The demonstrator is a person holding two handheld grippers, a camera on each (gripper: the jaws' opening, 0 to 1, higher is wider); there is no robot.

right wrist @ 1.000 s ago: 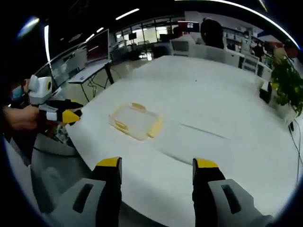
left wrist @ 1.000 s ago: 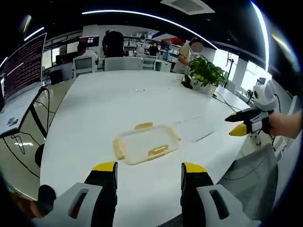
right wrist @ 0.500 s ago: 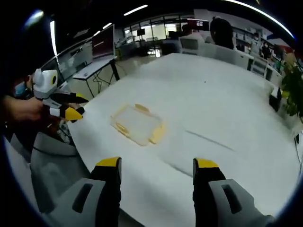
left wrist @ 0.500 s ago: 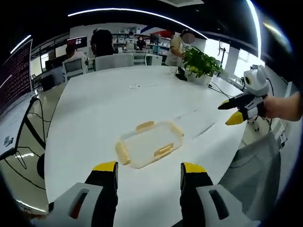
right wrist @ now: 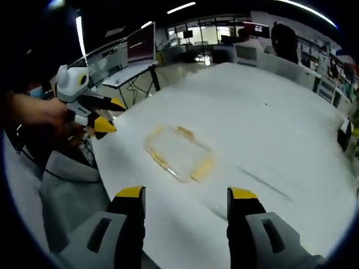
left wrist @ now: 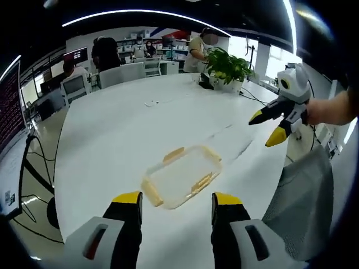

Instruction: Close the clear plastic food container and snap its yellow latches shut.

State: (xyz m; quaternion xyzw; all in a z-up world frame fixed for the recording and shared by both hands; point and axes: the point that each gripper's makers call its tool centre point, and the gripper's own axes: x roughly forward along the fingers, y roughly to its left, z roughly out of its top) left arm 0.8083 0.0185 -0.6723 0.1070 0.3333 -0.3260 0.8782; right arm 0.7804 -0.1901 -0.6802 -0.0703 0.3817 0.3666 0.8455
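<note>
A clear plastic food container with yellow latches lies flat on the white table, its lid on top. My left gripper hovers open just short of the container's near edge, nothing between its jaws. In the right gripper view the same container lies ahead of my right gripper, which is open and empty above the table edge. The right gripper also shows at the right of the left gripper view, held by a hand, jaws apart. The left gripper appears at the left of the right gripper view.
A potted plant stands at the table's far end. Chairs and people sit beyond the table. A monitor and desks stand at the back. Grey cloth hangs beside the table edge.
Both views have shifted as the hands moved. The container now lies closer to my left gripper's jaws and nearer the middle of the right gripper view. It has not been touched.
</note>
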